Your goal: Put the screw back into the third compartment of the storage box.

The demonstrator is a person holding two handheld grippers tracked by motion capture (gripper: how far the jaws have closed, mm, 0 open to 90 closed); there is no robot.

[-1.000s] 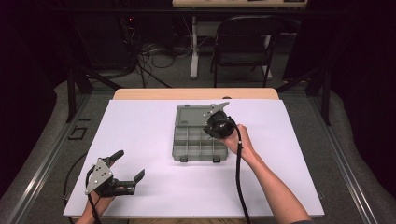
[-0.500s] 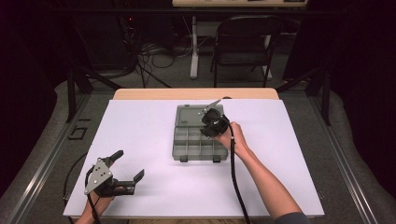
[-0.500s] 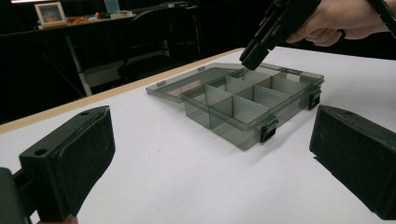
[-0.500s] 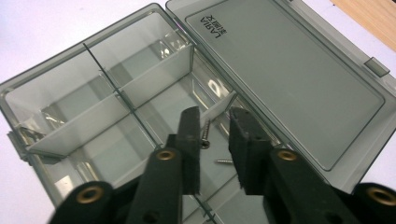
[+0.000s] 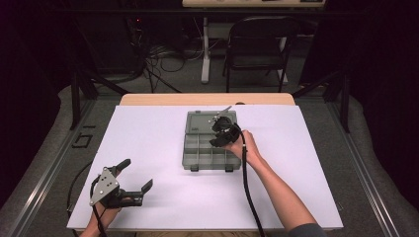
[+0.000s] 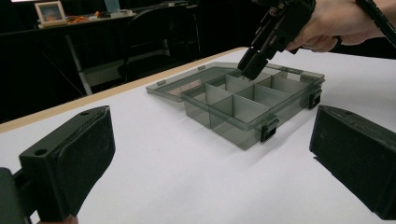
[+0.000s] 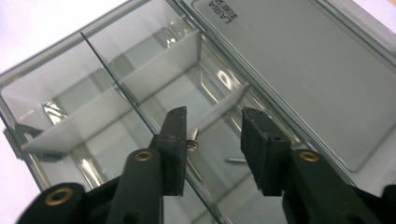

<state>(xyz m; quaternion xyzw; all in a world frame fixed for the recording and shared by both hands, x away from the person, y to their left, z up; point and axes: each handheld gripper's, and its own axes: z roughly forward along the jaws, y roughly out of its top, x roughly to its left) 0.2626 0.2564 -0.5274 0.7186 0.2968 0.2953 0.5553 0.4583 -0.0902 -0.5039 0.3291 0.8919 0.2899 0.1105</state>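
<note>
The right gripper (image 7: 211, 140) is hovering, jaws spread, over a screw (image 7: 192, 142) in the organizer box (image 5: 197, 153) at frame centre, seemingly readying a pick. The left gripper (image 5: 132, 177) is idling spread at lower left, probably clear of the work.

In the high view the right tool (image 5: 221, 134) and the hand (image 5: 245, 146) behind it covered part of the organiser box (image 5: 207, 153), so the compartments beneath them could not be read. From there any contents were too small to tell. In the right gripper view the box (image 7: 140, 93) ran off the frame on several sides, and the two small screws (image 7: 192, 143) between the jaws were blurred. In the left gripper view both jaws of the left tool (image 6: 210, 168) were cut by the frame's edges.
</note>
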